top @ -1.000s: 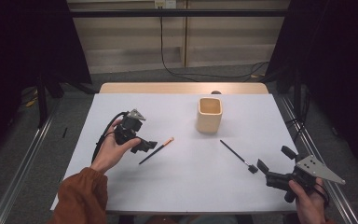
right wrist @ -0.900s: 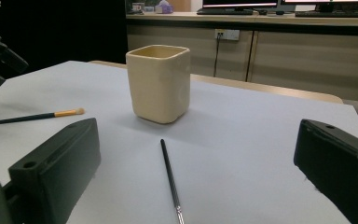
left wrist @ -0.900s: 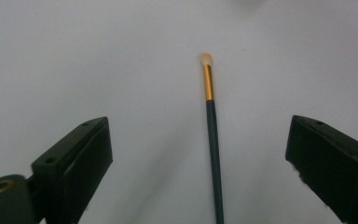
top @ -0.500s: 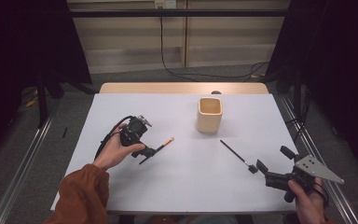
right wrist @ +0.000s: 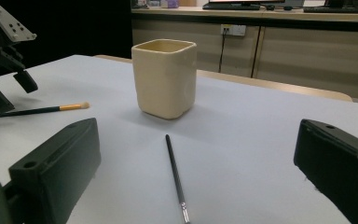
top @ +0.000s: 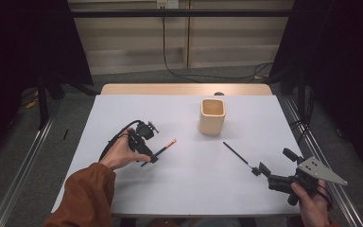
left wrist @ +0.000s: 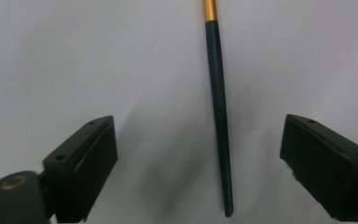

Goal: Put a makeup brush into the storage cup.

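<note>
light: even overhead, table bright; surround: dark; shadows: soft; left gripper view: slightly blurred

The dark-handled makeup brush (top: pixel 160 151) with the gold band and peach tip is lying flat on the white table, tip pointing toward about 2 o'clock, at 8 o'clock from the cream cup (top: pixel 212 116).

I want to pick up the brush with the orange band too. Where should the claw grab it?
Grab the dark handle of the brush, near its middle, coming straight down from above. It lies flat on the white table, long and thin, so one jaw should go on each side, across its length. The left claw already straddles it that way, open and not yet touching.
</note>
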`<state>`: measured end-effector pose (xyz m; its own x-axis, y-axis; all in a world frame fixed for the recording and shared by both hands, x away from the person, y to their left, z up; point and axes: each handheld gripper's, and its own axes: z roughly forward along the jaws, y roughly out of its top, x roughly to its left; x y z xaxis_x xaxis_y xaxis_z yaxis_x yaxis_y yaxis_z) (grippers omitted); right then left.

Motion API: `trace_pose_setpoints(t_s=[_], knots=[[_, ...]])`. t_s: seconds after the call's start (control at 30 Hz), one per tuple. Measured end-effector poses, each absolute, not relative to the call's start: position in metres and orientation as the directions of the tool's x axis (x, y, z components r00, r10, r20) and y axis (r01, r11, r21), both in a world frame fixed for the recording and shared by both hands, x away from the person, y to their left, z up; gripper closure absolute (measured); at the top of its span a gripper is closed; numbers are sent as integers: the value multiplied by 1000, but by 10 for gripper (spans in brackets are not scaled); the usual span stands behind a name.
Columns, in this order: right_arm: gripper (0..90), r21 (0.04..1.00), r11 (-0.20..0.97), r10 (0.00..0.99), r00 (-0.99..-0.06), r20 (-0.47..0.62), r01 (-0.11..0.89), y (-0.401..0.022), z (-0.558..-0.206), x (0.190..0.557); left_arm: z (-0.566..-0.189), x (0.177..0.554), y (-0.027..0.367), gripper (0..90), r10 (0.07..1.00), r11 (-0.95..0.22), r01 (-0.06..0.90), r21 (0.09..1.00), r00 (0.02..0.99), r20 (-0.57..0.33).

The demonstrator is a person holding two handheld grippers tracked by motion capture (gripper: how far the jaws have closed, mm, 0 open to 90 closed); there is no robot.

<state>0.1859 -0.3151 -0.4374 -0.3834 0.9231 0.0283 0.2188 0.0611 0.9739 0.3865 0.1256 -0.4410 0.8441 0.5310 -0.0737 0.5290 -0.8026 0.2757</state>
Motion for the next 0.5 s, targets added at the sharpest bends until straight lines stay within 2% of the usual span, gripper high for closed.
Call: trace_pose_setpoints(t_s=[0.27,0.5], knots=[[1,973,60,923,-383,31,222,-315,-438,186,-440,387,116,288,502,-837,500,222,863,-49],[1,974,58,922,-386,32,219,-315,-438,185,-443,387,110,449,495,-844,498,199,866,-68]])
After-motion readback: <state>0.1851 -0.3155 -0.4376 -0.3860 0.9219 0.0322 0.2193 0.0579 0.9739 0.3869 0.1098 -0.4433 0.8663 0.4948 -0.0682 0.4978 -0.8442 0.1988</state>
